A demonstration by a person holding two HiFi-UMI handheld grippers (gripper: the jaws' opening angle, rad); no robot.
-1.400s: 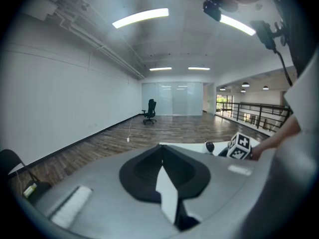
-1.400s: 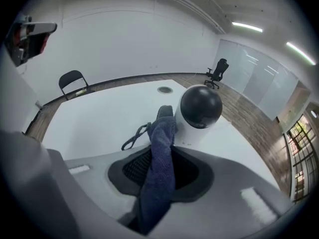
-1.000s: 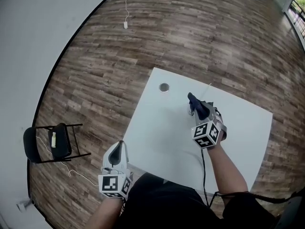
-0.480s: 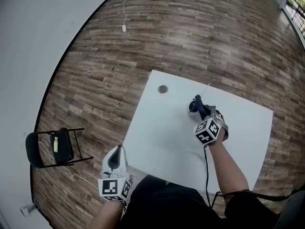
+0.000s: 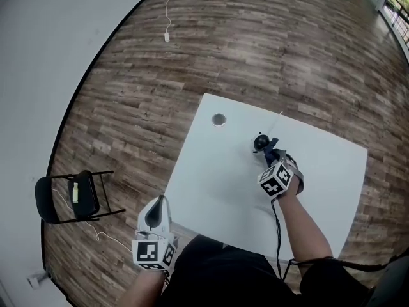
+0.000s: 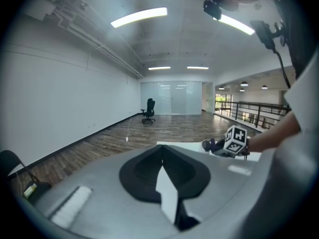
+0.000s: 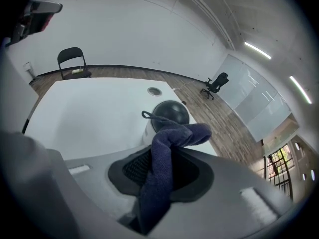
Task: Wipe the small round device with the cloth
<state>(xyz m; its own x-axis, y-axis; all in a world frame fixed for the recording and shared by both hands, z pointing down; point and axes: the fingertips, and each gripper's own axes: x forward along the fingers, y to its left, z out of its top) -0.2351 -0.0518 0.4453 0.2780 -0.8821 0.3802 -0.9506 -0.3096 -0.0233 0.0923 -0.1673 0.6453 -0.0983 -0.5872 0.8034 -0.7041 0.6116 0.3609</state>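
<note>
- Head view: a white table [image 5: 211,190] seen from above. The small round device [image 5: 260,142] sits near its far middle, well clear of every edge. A thin cable [image 5: 277,119] runs from the device toward the far edge.
  - The right gripper [image 5: 269,155] is just beside the device, its jaws clamped on a dark blue cloth [image 5: 271,152].
  - The left gripper [image 5: 159,200] hangs off the near left corner, well apart. Nothing steadies the device, so a sideways wipe could likely slide it or tug the cable.
- Left gripper view: the jaws are together with nothing between them. Beyond them the table's far side and the other gripper's marker cube [image 6: 235,139] show small.
- Right gripper view: the device stands upright, with a dark dome on a white base. Its axis is vertical, and being round it has no long side.
  - The cloth runs lengthwise out along the jaws, then folds over toward the right, ending at the dome. Whether it touches the dome I cannot tell.
  - A loose thread loop [image 7: 146,115] could catch on the device.
  - Only a short bunch of cloth pads the tips, so pressing hard might bring bare jaws onto the dome.
</note>
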